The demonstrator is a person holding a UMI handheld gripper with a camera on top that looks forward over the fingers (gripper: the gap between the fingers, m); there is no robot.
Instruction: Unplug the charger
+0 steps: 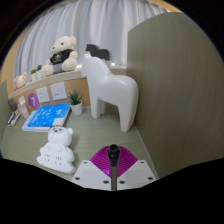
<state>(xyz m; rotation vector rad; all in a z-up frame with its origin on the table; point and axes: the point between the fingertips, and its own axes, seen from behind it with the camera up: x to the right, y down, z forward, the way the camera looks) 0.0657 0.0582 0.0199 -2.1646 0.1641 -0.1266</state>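
White charger (56, 148) on table (150, 150), left of gripper (112, 163), apart from it. Fingers together, holding nothing, pink pads (100, 165) meeting. Teddy bear (63, 52) on shelf behind. White horse figure (112, 88) beyond fingers, upright.

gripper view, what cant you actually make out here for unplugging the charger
- Charger: white block ahead and to the left of the gripper; too small to tell plug from socket or how it is seated.
- Cable: none can be made out.
- Fingers: only the pink pads show near the bottom edge; how far they stand apart is unclear.
- Behind the white horse figure: hidden by its body.
- Blue box: print too small to read.
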